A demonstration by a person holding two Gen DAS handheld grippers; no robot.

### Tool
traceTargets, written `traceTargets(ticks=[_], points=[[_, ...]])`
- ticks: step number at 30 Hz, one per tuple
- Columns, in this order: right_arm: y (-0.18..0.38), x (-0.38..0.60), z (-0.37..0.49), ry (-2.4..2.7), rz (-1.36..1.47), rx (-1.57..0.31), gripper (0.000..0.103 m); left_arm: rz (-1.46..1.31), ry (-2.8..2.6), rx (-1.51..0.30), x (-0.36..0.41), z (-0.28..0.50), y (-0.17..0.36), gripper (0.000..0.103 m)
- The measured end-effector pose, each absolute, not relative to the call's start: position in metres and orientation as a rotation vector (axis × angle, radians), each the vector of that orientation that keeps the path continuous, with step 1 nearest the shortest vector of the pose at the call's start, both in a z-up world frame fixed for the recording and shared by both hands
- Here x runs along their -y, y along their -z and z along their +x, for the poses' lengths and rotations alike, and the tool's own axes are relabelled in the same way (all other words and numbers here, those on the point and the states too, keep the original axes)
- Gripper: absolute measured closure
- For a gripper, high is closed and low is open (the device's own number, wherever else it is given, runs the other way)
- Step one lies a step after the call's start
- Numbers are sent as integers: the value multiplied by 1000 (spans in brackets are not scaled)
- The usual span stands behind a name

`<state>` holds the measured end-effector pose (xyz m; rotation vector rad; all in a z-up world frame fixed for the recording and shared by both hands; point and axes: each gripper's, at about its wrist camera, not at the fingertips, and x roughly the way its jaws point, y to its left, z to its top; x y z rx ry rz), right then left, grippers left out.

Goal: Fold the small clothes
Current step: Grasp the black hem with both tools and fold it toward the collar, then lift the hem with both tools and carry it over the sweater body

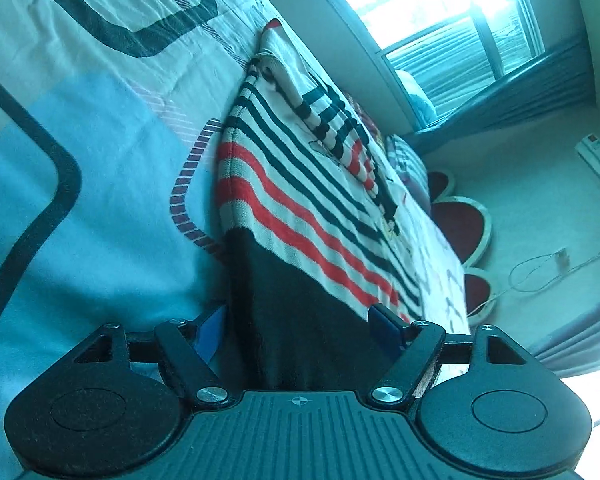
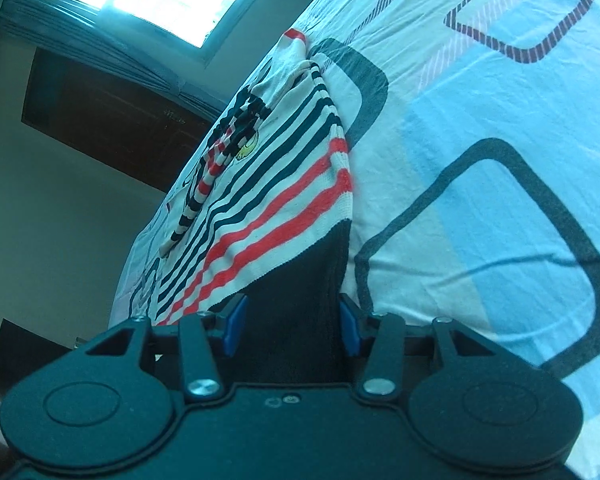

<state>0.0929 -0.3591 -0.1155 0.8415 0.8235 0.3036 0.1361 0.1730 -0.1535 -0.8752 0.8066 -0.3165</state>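
Sweater [image 1: 300, 184], the little striped knit one, is lying flat on the patterned bedsheet [image 1: 100, 168] with its dark hem end running up between both sets of blue pads, left gripper [image 1: 300, 330] and right gripper [image 2: 290, 330] each sitting with jaws apart around that hem.

The sweater [image 1: 300, 184] I hold is knitted cloth, with a fine ribbed texture and a matt look; its dark band [image 1: 292, 320] looks softer, maybe a denser knit, but the shade hides the detail. The bed sheet [image 1: 100, 160] is thin woven cloth, smooth, matt, with small creases. My left gripper [image 1: 300, 332] has a matt black plastic body with ribbed grooves, shiny metal screws, and blue pads [image 1: 210, 334] that seem rubbery. My right gripper [image 2: 292, 330] looks the same, slightly grainy.
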Motion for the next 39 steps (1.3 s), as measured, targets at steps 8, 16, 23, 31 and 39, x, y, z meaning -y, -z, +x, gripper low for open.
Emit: traceTargets(ticks=[8, 16, 23, 31, 39], points=[[127, 360, 107, -312, 857, -866, 96, -827, 317, -823, -166, 163, 160, 65], [75, 355, 85, -353, 701, -712, 97, -877, 300, -636, -183, 132, 144, 98], [115, 366, 96, -275, 729, -829, 97, -849, 245, -724, -188, 134, 177, 98], [85, 362, 95, -299, 686, -727, 97, -848, 236, -700, -185, 143, 153, 98], [11, 350, 143, -333, 563, -556, 97, -822, 320, -521, -194, 201, 71, 98]])
